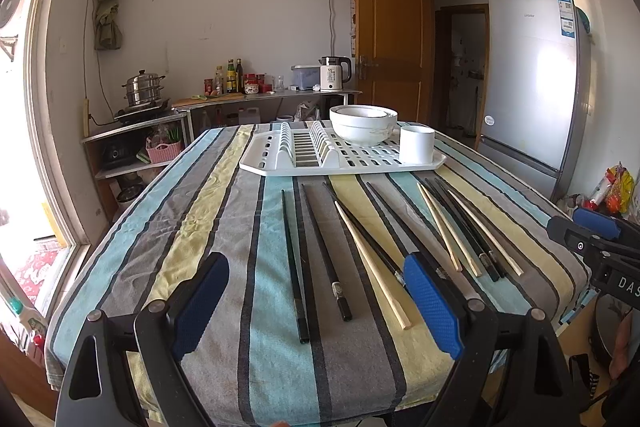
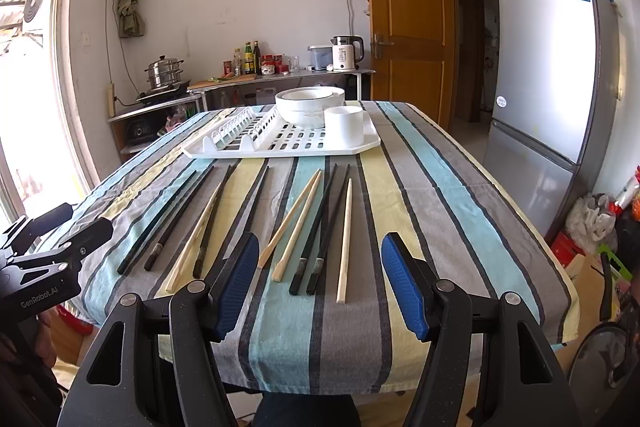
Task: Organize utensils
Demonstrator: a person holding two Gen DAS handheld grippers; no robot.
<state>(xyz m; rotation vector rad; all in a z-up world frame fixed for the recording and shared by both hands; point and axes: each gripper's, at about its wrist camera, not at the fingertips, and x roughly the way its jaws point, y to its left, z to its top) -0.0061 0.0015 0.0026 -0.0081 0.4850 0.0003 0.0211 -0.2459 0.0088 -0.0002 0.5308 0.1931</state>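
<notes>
Ten loose chopsticks lie on the striped blue, grey and yellow tablecloth (image 2: 420, 195), six black chopsticks (image 2: 320, 227) and four pale wooden chopsticks (image 2: 345, 235), all pointing roughly from the near edge toward the far side. Beyond their far tips sits a white perforated plastic drying rack (image 2: 304, 145), bearing stacked white ceramic bowls (image 2: 310, 105) and, just right of them, a white cylindrical cup (image 2: 343, 127). The left gripper (image 1: 316, 303) hovers above the near-left chopsticks, jaws spread wide, nothing between them. The right gripper (image 2: 316, 279) hovers above the near-right group, jaws likewise apart and holding nothing.
</notes>
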